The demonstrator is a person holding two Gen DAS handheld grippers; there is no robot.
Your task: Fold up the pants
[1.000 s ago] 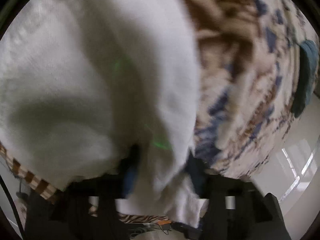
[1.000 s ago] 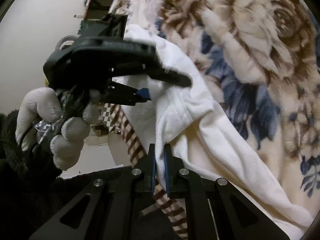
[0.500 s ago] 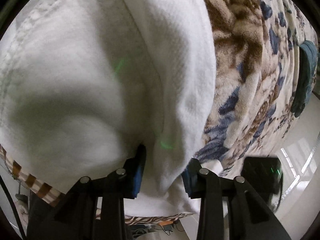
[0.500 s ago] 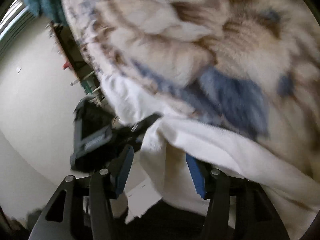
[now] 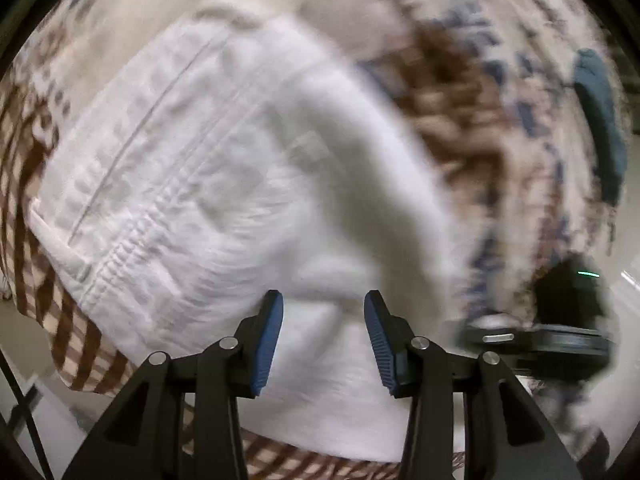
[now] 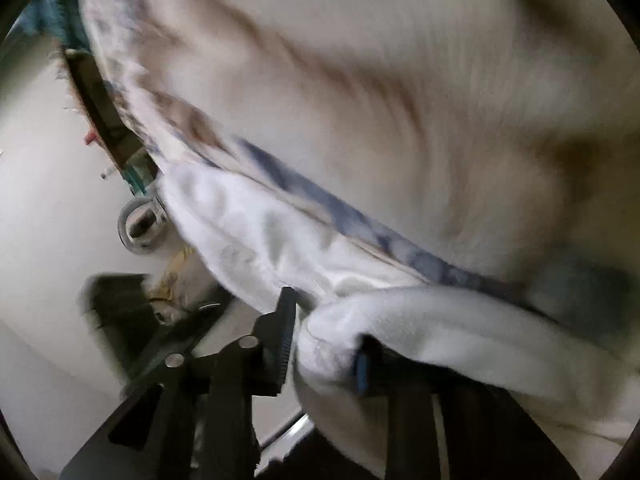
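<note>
Soft, even indoor light; heavy motion blur, fisheye-bent dark edges, no glare.

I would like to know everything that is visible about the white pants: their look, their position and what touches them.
The white pants are of thick, soft-looking cotton-like cloth with stitched seams and a gathered, ribbed band. They lie bunched and partly folded on a floral blanket, at its edge. The left tongs have just been opening; cloth shows between the blue pads, which seem clear of it. The right tongs have just been closing and pinch a rolled fold of the pants.
</note>
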